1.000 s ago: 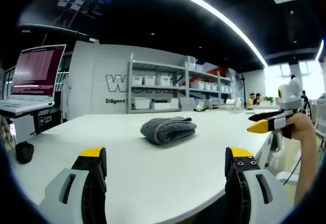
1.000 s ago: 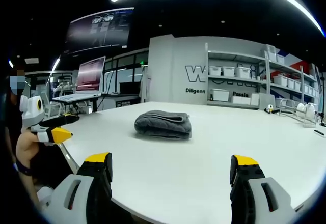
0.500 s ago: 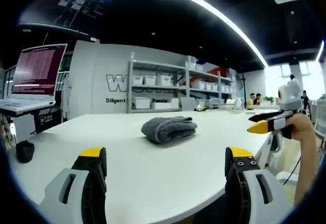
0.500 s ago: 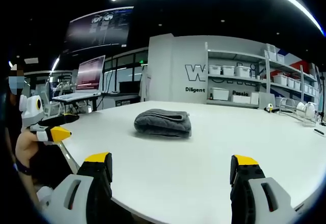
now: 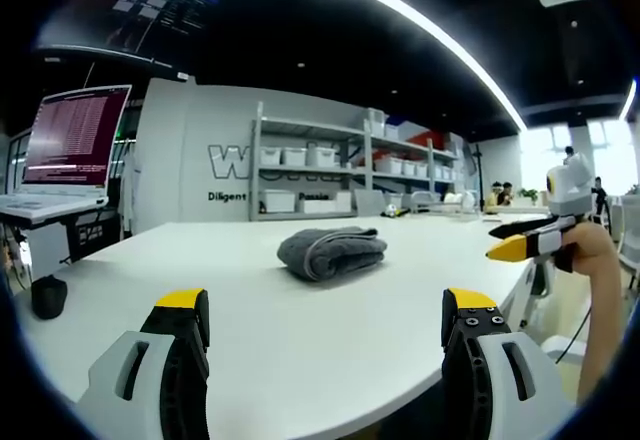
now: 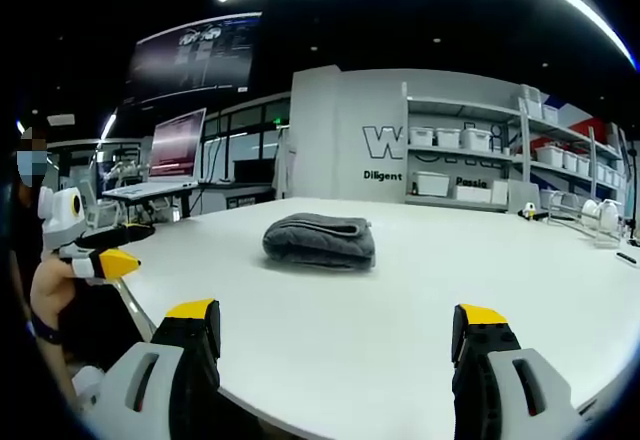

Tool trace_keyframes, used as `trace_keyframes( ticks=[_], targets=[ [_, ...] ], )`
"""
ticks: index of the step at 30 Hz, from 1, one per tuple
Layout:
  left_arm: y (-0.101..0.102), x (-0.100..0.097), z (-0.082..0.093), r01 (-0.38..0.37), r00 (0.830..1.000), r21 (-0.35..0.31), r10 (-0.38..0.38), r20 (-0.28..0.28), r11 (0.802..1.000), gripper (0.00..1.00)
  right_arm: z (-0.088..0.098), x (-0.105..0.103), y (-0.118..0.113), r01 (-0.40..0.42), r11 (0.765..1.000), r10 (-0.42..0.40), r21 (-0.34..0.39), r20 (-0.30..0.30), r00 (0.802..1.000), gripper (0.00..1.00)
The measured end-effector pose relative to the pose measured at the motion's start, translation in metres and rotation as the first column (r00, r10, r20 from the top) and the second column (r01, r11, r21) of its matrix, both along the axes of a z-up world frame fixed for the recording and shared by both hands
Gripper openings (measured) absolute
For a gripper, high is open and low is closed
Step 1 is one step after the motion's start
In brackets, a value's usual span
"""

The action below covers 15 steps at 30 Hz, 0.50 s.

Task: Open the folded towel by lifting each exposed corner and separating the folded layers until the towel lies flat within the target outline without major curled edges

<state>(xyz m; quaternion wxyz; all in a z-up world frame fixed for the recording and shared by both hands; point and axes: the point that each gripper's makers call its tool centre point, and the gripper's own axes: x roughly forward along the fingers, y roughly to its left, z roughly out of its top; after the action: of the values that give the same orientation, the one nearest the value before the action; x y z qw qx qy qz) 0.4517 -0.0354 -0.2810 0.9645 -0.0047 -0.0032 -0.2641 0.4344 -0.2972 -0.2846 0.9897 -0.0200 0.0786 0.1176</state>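
— Where was the thick grey folded terry towel (image 5: 331, 253) when we looked?

— Mid-way across the broad white table (image 5: 300, 350), well beyond our left gripper (image 5: 325, 325) and right gripper (image 6: 338, 332); both had jaws spread wide, holding nothing.

— What worried us?

— We judged a blind pinch could catch several layers at once and drag the bundle across the table rather than peel one corner.

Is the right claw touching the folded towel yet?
Apart. In the right gripper view the right claw sits open near the table edge, with bare tabletop between its jaws and the folded towel.
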Motion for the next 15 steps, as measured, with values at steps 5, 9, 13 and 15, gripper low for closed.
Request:
trace_keyframes(
  ticks=[5, 9, 13, 15],
  targets=[
    [-0.0001, 0.0006, -0.0012, -0.001, 1.000, 0.002, 0.001, -0.004, 1.000, 0.95, -0.0003, -0.0002, -0.0010, 0.002, 1.000, -0.002, 0.001, 0.000, 1.000, 0.98],
    [-0.0002, 0.0004, -0.0015, -0.001, 1.000, 0.003, 0.001, -0.005, 1.000, 0.95, -0.0011, -0.0002, -0.0015, 0.002, 1.000, -0.002, 0.002, -0.003, 1.000, 0.98],
    [-0.0001, 0.0003, -0.0015, -0.002, 1.000, 0.004, 0.003, -0.005, 1.000, 0.95, -0.0015, -0.0004, -0.0014, 0.000, 1.000, 0.000, 0.001, -0.003, 1.000, 0.98],
    [-0.0001, 0.0003, -0.0017, -0.003, 1.000, 0.004, 0.003, -0.006, 1.000, 0.95, -0.0016, -0.0005, -0.0016, 0.001, 1.000, -0.001, 0.002, -0.004, 1.000, 0.98]
  ],
)
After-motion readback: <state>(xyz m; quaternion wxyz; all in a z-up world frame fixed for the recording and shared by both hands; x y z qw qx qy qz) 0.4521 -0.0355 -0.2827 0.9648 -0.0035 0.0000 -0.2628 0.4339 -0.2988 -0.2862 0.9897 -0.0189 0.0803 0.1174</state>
